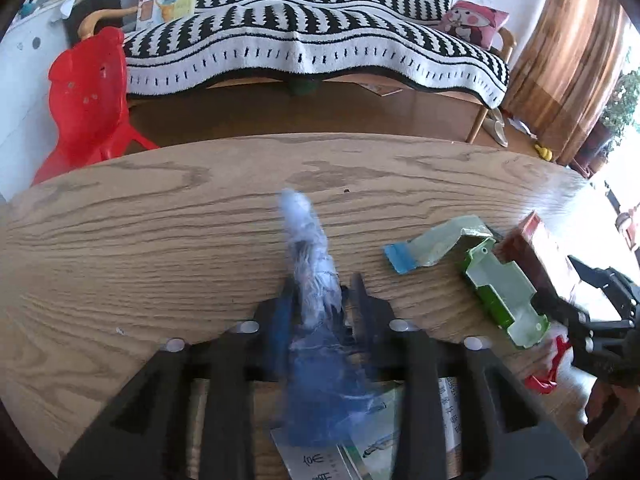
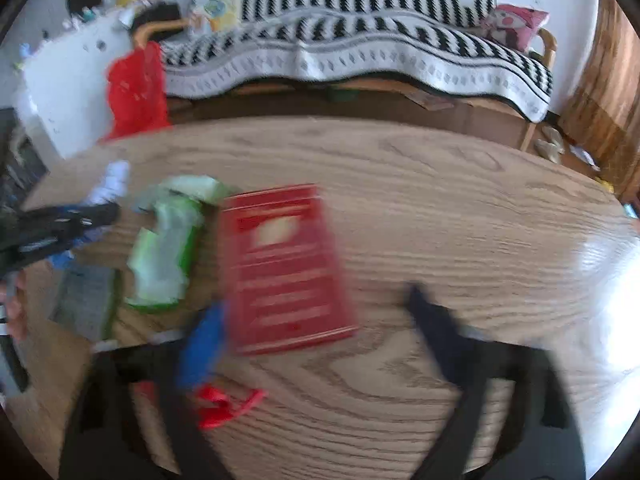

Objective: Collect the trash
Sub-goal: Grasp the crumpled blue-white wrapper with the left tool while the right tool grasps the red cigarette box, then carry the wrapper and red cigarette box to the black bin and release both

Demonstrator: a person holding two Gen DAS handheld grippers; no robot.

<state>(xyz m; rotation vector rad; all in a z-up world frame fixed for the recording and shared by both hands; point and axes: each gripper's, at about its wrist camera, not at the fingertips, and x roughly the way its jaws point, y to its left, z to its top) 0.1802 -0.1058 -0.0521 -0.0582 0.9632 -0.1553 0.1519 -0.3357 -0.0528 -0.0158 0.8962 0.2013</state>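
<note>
1. Two black grippers work over a round wooden table (image 1: 120, 216). Nearest the left wrist camera, the left gripper (image 1: 320, 286) is clenched on a crumpled blue-white wrapper (image 1: 310, 248), which sticks up between its fingers and trails back over a printed leaflet (image 1: 320, 460) lying under the tool.
2. Only that view shows the grip; the right wrist view sees the left gripper (image 2: 100, 214) side-on at its left edge, with the wrapper's pale end (image 2: 114, 180) above it.
3. The right gripper (image 2: 316, 312) stands unclenched, and a flat red box (image 2: 280, 264) lies on the table between its spread fingers, close to the blue-padded one. I cannot tell if that pad touches it.
4. A red scrap (image 2: 224, 404) lies just behind the box, a torn green carton (image 1: 500, 292) beside it.
5. Farther off, a red stool (image 1: 88, 92) and a black-and-white striped sofa (image 1: 320, 40) stand beyond the table.
</note>
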